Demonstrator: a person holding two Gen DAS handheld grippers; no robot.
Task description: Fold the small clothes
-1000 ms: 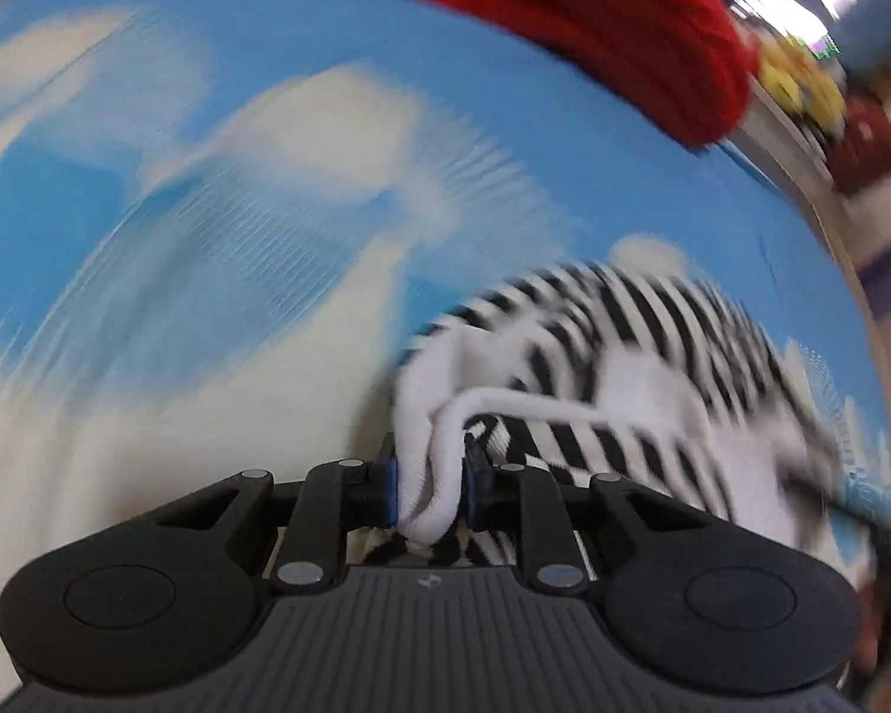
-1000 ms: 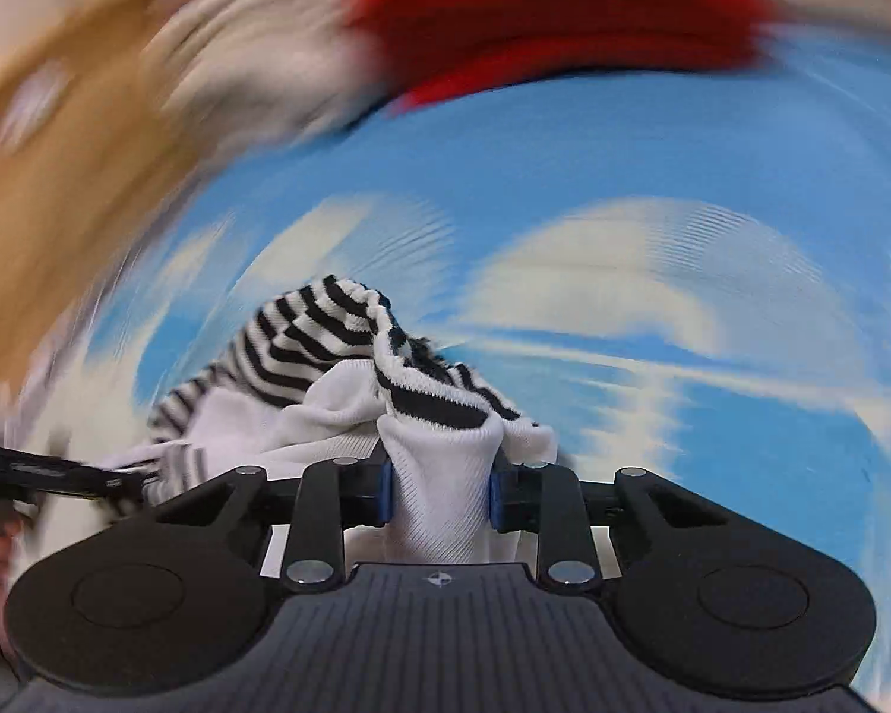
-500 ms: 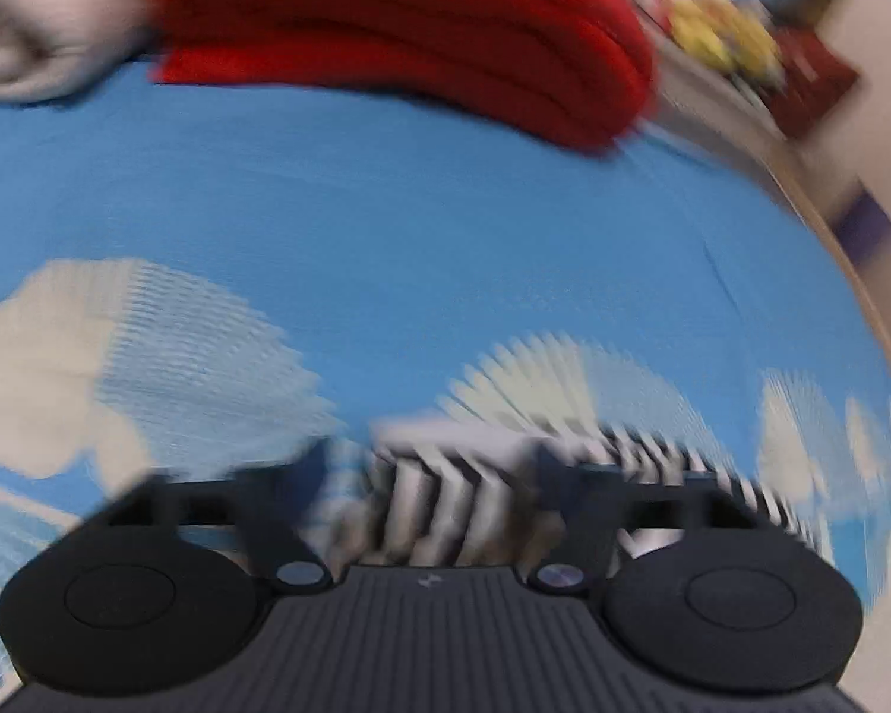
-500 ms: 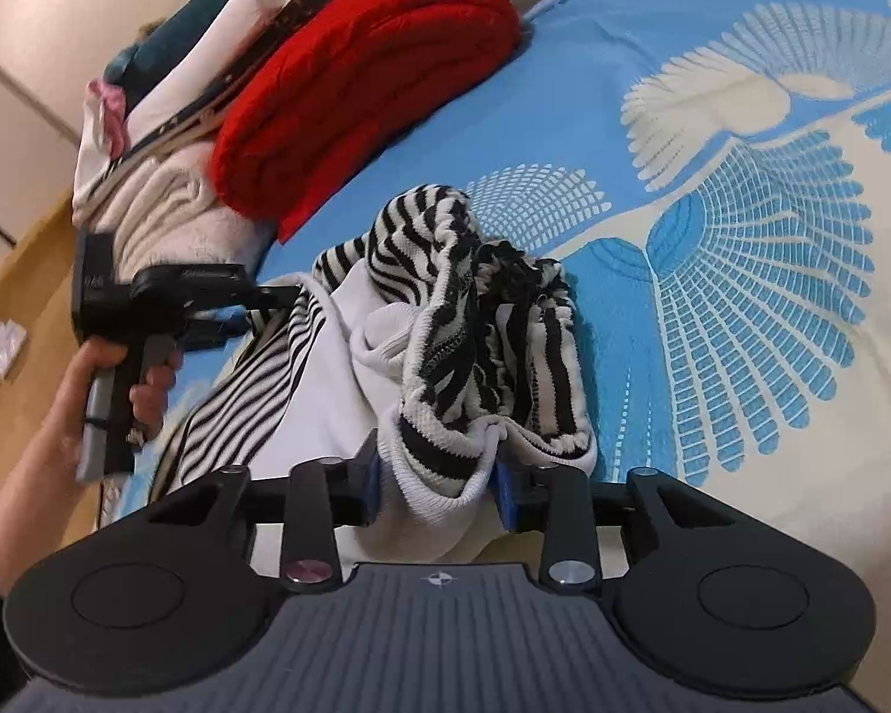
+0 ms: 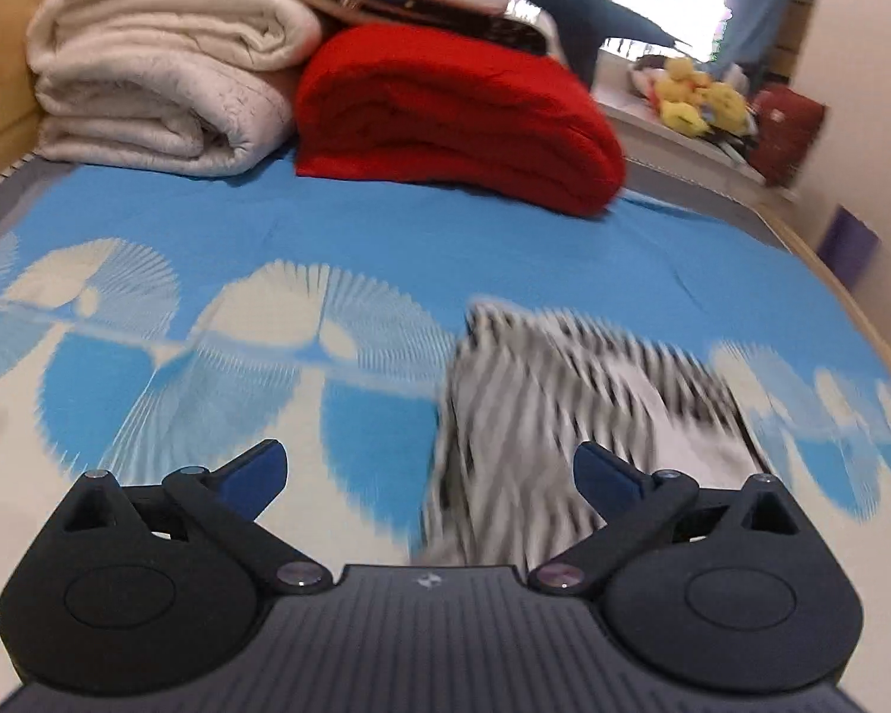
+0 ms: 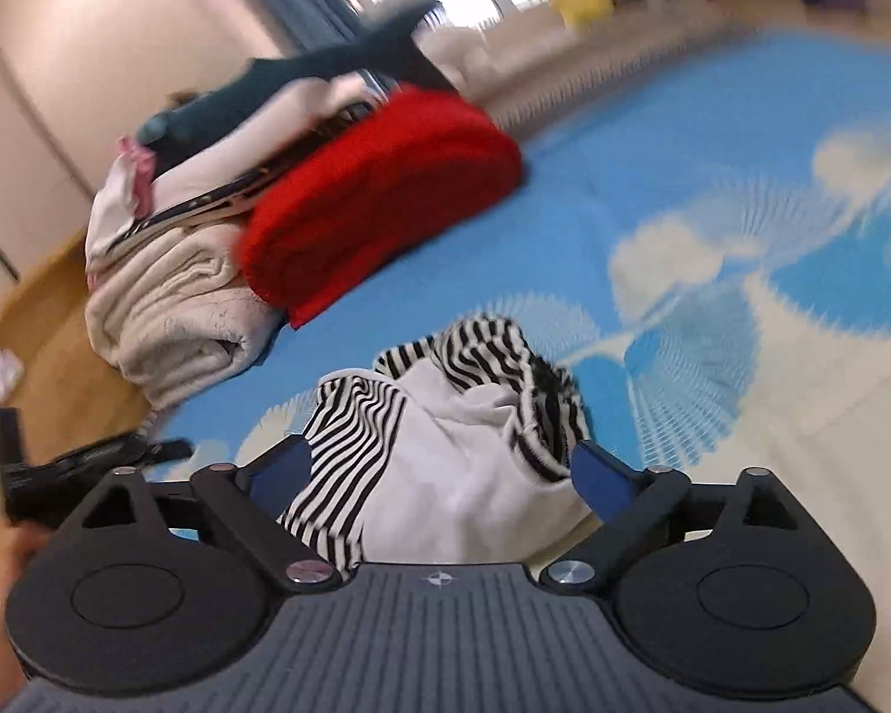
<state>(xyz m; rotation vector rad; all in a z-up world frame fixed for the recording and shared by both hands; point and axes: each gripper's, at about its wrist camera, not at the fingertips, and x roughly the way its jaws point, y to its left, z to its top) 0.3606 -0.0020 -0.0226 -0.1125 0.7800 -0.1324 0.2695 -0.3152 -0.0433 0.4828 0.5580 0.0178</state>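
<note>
1. The striped garment [image 6: 445, 434] lies on the blue-and-white bedsheet [image 5: 386, 237], on the near side of the folded red blanket [image 5: 457, 119] and well apart from it. Seen from my right wrist it is a rumpled heap, with a striped part thrown over a plain white part.

2. My left gripper [image 5: 430, 469] is spread wide, its jaws having just been opening, and nothing is between them. The garment lies beyond the right-hand finger [image 5: 609, 478] and is blurred in that view.

3. My right gripper [image 6: 439, 475] is spread wide too, its jaws also just opened. The cloth shows between the fingers, but the pads do not press on it, so I hold nothing.

4. I judge this to be the release after laying the garment down. It is let go but not neatly folded: the top bunches up, and the edges nearest the red blanket do not line up.

5. The next move calls for a fresh grip. I would look for two outer edges or corners on the side away from the red blanket, pinch one with each gripper, and pull them flat before turning any part over.

6. The risk is pinching several layers of the bunched cloth at once, which would drag the whole heap instead of spreading it.
</note>
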